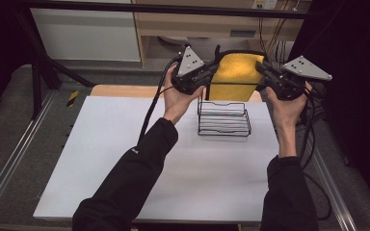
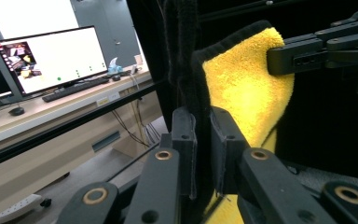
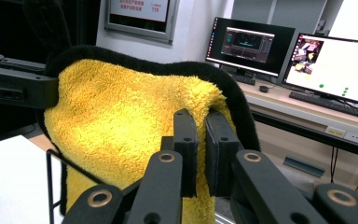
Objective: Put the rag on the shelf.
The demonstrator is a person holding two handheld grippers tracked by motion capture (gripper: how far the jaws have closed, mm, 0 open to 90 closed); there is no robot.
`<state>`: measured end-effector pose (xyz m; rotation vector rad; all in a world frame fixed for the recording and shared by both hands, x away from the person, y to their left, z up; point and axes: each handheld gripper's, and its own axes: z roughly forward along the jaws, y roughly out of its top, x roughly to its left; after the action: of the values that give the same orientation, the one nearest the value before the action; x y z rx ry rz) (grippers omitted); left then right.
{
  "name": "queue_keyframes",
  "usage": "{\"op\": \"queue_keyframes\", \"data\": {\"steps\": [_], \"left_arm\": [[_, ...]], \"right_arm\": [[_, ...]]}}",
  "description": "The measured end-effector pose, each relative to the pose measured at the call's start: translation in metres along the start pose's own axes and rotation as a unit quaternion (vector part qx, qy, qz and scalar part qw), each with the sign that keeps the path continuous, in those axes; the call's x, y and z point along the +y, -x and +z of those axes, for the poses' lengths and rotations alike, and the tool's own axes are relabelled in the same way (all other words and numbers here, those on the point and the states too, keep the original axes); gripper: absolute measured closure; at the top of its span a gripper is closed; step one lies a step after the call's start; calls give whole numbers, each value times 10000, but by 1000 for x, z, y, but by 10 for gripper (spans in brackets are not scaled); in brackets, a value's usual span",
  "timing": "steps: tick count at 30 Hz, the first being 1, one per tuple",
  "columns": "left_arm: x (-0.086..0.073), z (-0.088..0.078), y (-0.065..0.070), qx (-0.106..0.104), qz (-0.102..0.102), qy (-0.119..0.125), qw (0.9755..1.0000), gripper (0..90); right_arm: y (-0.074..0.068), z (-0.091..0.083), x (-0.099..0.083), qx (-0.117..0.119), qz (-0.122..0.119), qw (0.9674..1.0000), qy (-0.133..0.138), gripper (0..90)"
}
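- High view: I see my left tool (image 1: 211, 73) and right tool (image 1: 262, 71) lifted above the tabletop (image 1: 101, 159), the yellow cloth (image 1: 233, 76) stretched between them over the wire rack (image 1: 223, 118); its lower part is hidden behind the rack.
- Left gripper view: jaws pinch the cloth's black edge (image 2: 200, 140); the tips are buried.
- Right gripper view: jaws pressed on the cloth's edge, with monitors (image 3: 335, 63) beyond.

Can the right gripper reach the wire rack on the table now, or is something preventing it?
Probably not yet. The right gripper is shut on the yellow towel, stretched above the wire rack with the left gripper. The rack lies close below, but the towel must be released first.
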<state>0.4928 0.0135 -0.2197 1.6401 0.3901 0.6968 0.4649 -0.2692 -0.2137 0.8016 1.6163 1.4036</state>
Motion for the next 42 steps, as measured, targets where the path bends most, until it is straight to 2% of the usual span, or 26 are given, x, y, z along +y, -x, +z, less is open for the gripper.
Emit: {"op": "queue_keyframes", "data": {"steps": [5, 12, 20, 23, 26, 30, 32, 34, 36, 37, 38, 40, 42], "left_arm": [[-3, -6, 7, -76, 83, -106, 9999, 808], [-13, -12, 19, -159, 39, -256, 9995, 804], [-25, -15, 30, -246, -44, -704, 9972, 788], [-29, -15, 31, -287, -145, -835, 9960, 773], [-30, -15, 31, -400, -352, -911, 9944, 727], [-20, -14, 28, -508, -684, -883, 9924, 598], [-13, -13, 28, -505, -711, -846, 9926, 584], [-9, -13, 30, -557, -723, -805, 9926, 596], [-7, -13, 34, -588, -693, -828, 9924, 665], [-7, -12, 36, -522, -650, -923, 9922, 704], [-9, -12, 37, -524, -648, -1004, 9915, 764], [-13, -10, 37, -567, -725, -1108, 9896, 818], [-18, -10, 37, -619, -722, -1161, 9887, 830]], "right_arm": [[-5, -7, -8, 8, -44, 10000, 78, 845], [-15, -17, -21, 51, -65, 9999, 94, 840], [-17, -28, -37, 310, 76, 9994, -135, 827], [-17, -29, -42, 392, 119, 9989, -243, 824], [-18, -31, -46, 418, 100, 9986, -300, 824], [-18, -31, -51, 452, 77, 9982, -381, 824], [-18, -32, -52, 471, 30, 9980, -409, 823], [-18, -32, -53, 490, -14, 9978, -451, 822], [-18, -32, -54, 518, -65, 9975, -474, 820], [-19, -32, -55, 529, -74, 9974, -487, 819], [-19, -32, -55, 544, -93, 9972, -512, 817], [-20, -32, -56, 538, -103, 9971, -535, 815], [-20, -33, -56, 538, -92, 9971, -533, 814]]}}
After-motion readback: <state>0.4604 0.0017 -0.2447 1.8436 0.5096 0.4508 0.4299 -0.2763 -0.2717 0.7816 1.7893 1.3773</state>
